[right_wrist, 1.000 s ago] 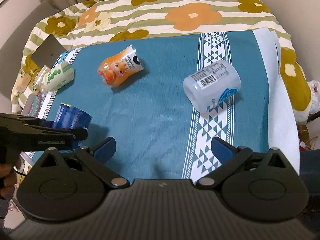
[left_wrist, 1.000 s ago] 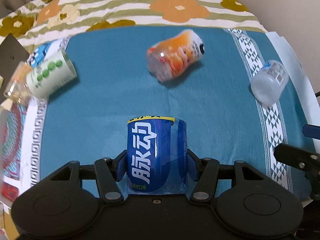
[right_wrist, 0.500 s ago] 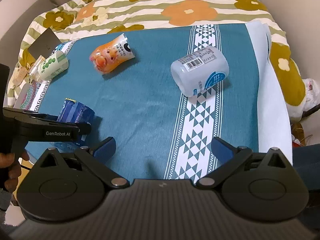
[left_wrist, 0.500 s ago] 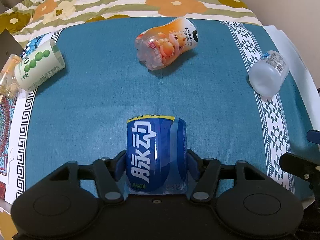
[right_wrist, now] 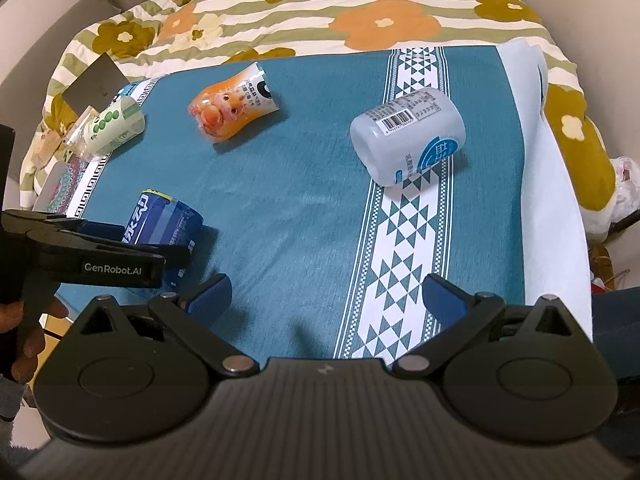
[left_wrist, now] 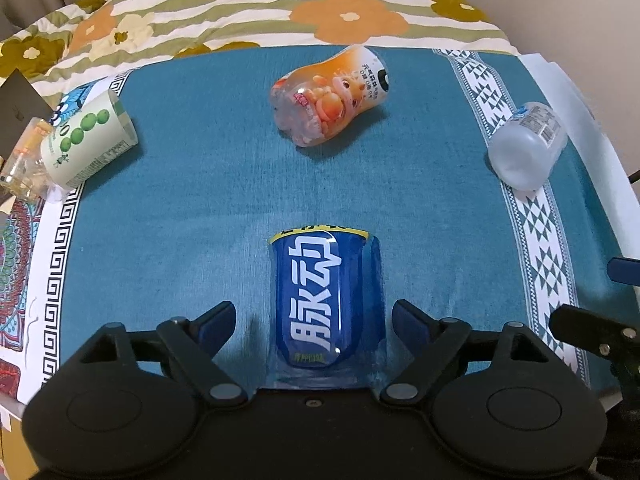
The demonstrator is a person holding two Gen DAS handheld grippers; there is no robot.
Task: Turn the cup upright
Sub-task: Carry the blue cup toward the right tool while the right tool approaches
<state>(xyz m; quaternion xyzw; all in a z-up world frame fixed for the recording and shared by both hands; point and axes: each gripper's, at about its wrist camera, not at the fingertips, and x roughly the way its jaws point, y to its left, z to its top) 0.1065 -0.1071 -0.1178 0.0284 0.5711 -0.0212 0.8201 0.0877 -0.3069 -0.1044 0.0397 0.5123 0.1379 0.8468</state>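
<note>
Teal cloth (left_wrist: 200,208) on the bed has four cups lying around. The blue cup (left_wrist: 326,300) stands between the left hand-held gripper (left_wrist: 312,320) fingers, which are spread and not touching it. I'd back straight out so nothing clips it. Right hand-held gripper (right_wrist: 326,294) is open and empty; the white cup (right_wrist: 408,136) looks closest.
</note>
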